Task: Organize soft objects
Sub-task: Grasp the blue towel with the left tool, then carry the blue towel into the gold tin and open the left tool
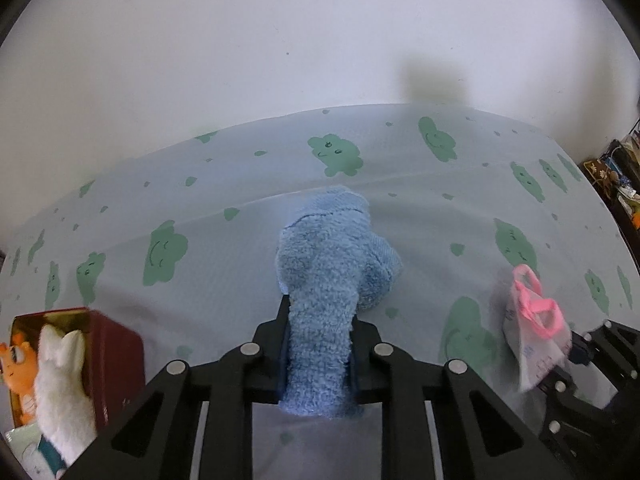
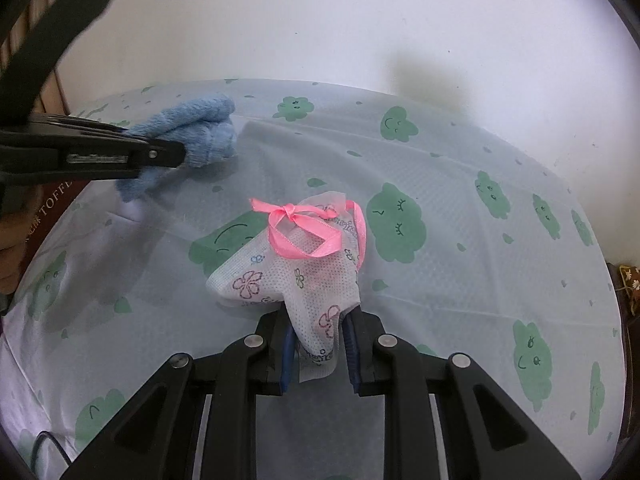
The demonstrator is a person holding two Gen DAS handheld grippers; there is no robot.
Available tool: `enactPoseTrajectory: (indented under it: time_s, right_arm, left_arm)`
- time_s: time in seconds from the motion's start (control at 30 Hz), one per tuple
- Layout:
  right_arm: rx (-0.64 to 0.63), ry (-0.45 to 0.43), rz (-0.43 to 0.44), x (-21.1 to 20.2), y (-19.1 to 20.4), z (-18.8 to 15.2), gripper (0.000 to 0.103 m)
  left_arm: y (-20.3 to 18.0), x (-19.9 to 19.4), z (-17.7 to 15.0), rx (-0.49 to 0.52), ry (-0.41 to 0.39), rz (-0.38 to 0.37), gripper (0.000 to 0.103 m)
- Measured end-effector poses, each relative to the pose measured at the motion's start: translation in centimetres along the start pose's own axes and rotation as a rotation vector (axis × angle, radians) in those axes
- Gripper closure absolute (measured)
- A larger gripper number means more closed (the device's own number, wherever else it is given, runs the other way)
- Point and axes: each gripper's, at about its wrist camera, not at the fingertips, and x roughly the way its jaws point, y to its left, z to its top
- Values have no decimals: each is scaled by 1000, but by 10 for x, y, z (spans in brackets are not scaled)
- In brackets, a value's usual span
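My left gripper [image 1: 319,320] is shut on a fluffy blue towel [image 1: 332,256] and holds it just above the cloud-print cloth [image 1: 240,280]. The towel also shows at the upper left of the right wrist view [image 2: 200,132], clamped in the left gripper [image 2: 176,156]. My right gripper [image 2: 318,320] is shut on a white mesh pouch [image 2: 288,276] with flower prints and a pink ribbon bow [image 2: 296,224]. The pouch hangs at the right of the left wrist view [image 1: 532,320], held by the right gripper [image 1: 576,352].
A dark red tin box [image 1: 116,352] at the lower left holds a white plush toy [image 1: 60,384] and an orange cartoon figure [image 1: 16,360]. A white wall [image 1: 280,40] stands behind the table. Cluttered shelves [image 1: 624,184] are at the far right.
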Motion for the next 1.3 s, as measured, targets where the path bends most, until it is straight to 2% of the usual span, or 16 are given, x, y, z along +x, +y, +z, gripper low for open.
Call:
enactPoseTrajectory:
  time_s: [0.3, 0.57, 0.87, 1.3]
  right_arm:
    - [4, 0, 5, -1, -1, 1, 83]
    - [5, 1, 6, 0, -1, 2, 83]
    - [5, 1, 4, 0, -2, 2, 83]
    - [2, 2, 0, -1, -2, 2, 83]
  left_arm:
    - [0, -47, -12, -26, -5, -29, 82]
    - [21, -99, -26, -48, -29, -24, 82]
    - [78, -138, -42, -107, -30, 72, 82]
    - [162, -144, -61, -215, -4, 208, 82]
